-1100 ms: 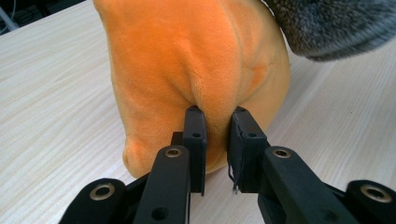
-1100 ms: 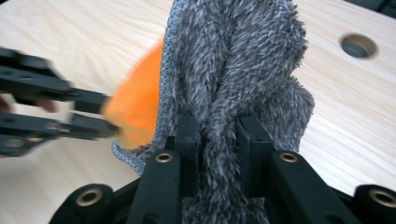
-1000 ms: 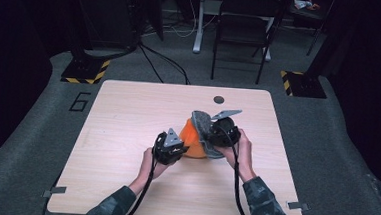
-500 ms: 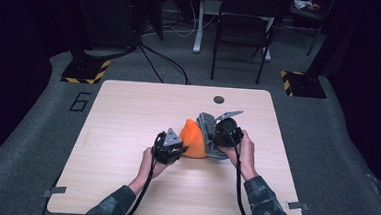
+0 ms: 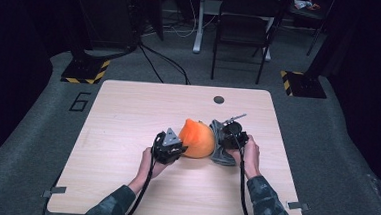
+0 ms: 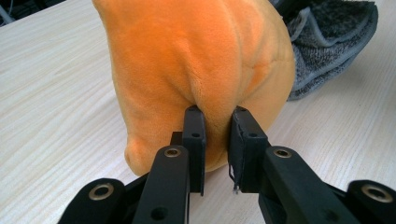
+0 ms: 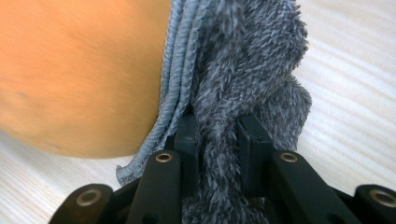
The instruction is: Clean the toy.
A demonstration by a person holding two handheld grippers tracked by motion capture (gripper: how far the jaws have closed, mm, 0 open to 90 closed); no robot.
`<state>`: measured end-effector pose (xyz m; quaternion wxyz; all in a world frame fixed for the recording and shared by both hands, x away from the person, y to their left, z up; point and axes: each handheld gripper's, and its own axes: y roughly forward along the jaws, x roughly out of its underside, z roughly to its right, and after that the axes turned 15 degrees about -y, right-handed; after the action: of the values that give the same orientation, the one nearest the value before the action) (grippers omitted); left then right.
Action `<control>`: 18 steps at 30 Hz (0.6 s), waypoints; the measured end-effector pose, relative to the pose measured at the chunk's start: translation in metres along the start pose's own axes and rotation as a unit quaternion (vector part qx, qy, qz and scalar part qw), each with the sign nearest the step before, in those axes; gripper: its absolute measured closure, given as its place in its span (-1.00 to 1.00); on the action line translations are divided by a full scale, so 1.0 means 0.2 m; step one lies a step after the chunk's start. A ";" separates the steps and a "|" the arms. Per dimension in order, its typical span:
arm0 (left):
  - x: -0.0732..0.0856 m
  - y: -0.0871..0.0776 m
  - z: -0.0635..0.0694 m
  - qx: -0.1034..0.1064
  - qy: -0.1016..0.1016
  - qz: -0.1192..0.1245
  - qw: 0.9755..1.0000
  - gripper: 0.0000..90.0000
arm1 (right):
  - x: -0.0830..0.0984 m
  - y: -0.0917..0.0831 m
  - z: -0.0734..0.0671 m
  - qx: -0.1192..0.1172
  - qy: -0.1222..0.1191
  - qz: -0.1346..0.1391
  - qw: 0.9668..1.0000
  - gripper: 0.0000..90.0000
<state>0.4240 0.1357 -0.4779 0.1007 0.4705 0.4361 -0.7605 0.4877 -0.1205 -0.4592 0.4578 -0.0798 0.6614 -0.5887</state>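
the left gripper's (image 6: 214, 135) fingers (image 6: 194, 140) pinched a fold of the orange plush toy (image 6: 196, 70); the right gripper's (image 7: 217, 135) fingers were clenched on the grey fuzzy cloth (image 7: 247, 70). both things sat mid-counter (image 5: 128, 113), toy left, cloth touching its right side. judging by this, both grasps were made, and what to do with the pair was left. count: one toy, one cloth, two grippers.

- The surface (image 5: 127, 128) lies bare to the left of, behind and in front of the central group; a tool can pass there.
- The orange plush (image 5: 196, 139) and the grey cloth (image 5: 219, 148) touch each other mid-surface, leaving no gap between them.
- The left tool (image 5: 175, 149) and the right tool (image 5: 229, 135) flank this group.
- A small dark disc (image 5: 219, 99) lies near the far edge.
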 end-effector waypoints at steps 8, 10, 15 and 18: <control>0.00 0.00 -0.01 -0.001 -0.003 0.001 1.000 0.72 | -0.03 -0.09 0.01 0.007 -0.007 0.017 1.000 0.62; 0.00 0.00 -0.01 0.001 -0.001 -0.002 1.000 0.72 | -0.05 -0.14 -0.01 0.007 -0.006 0.030 1.000 0.62; 0.00 0.00 0.01 0.002 0.006 0.000 1.000 0.72 | -0.11 -0.26 -0.07 -0.010 -0.028 0.078 0.996 0.62; 0.00 0.00 0.02 0.003 0.009 0.002 1.000 0.72 | -0.15 -0.30 -0.14 -0.021 -0.045 0.102 0.994 0.62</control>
<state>0.4218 0.1334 -0.4769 0.0964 0.4786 0.4337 -0.7574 0.4581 -0.0995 -0.3958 0.5426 -0.0479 0.6570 -0.5212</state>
